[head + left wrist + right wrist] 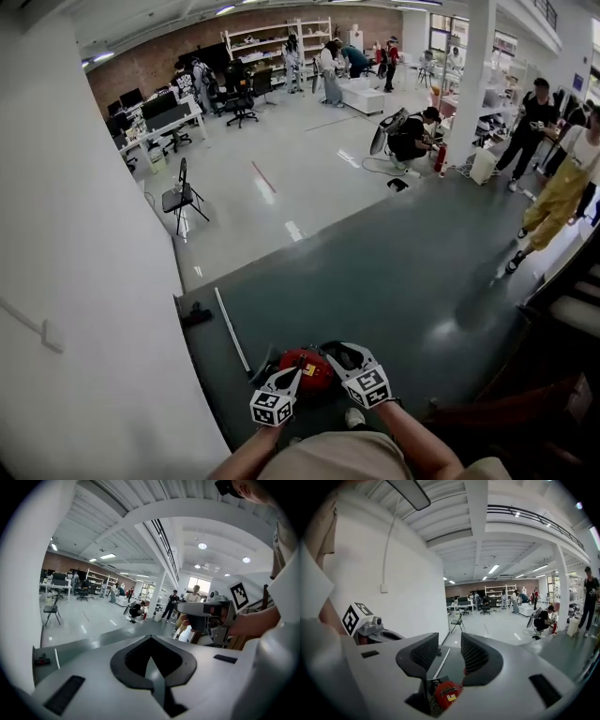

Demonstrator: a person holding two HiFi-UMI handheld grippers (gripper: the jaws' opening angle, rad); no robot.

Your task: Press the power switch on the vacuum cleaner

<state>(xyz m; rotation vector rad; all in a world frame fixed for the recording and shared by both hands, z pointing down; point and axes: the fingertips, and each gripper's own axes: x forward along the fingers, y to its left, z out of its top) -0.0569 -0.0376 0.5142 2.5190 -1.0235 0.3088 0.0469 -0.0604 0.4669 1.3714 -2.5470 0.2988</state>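
The red vacuum cleaner sits on the dark floor right in front of me, partly hidden by both grippers. Its white tube runs away toward a black floor head near the wall. My left gripper hovers over the cleaner's left side, and in the left gripper view its jaws meet at the tips with nothing between them. My right gripper is over the cleaner's right side. It stands open, and the red body shows low down through the gap, untouched.
A white wall runs close along the left. A black folding chair stands on the lighter floor beyond. Several people work farther off, one in yellow at the right. Stair steps rise at the right edge.
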